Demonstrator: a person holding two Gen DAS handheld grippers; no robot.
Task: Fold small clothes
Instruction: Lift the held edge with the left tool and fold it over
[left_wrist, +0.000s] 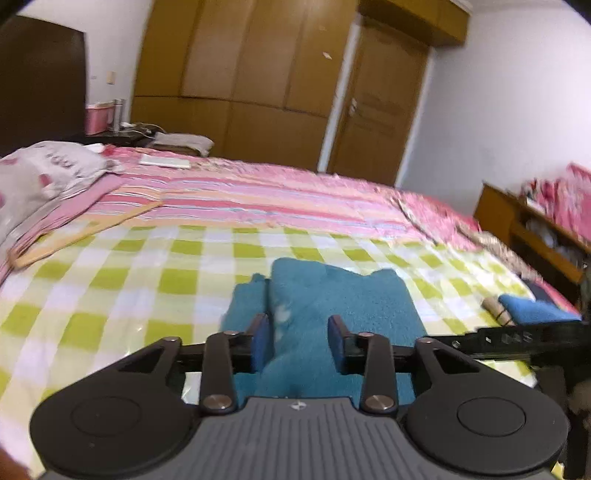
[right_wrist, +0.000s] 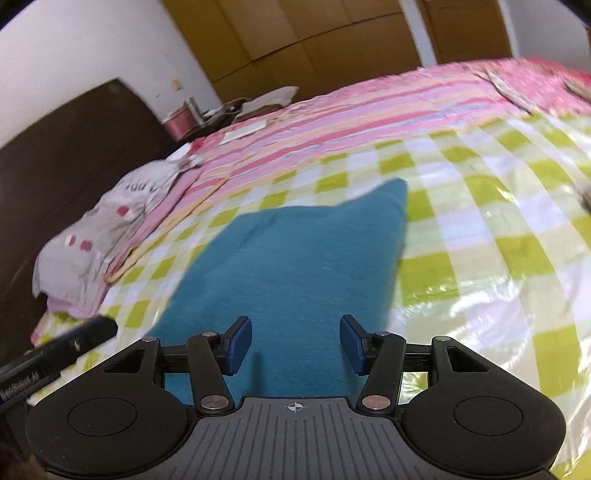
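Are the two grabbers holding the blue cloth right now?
No. The left hand-held gripper and the right hand-held gripper are both open above the teal cloth, gripping nothing.

A teal garment (left_wrist: 332, 295) with a small pale patch lies on a cloth (left_wrist: 129, 280) checked in lime green and white, glossy where light catches it. Behind it, the bed cover (left_wrist: 258, 199) runs in stripes of pink, peach and red. A pillow (left_wrist: 40, 173) is grey with pink blotches (and some dark lettering, too blurred to read). The left gripper (left_wrist: 299, 341) and right gripper (right_wrist: 295, 341) are black with a grey ribbed body, and their pads (right_wrist: 240, 343) are dark blue. The wardrobe (left_wrist: 243, 74) is mustard-brown wood, the headboard (left_wrist: 40, 81) dark brown, the walls (left_wrist: 509, 110) pale lilac-white. A pink box (left_wrist: 99, 119) sits beside the bed.
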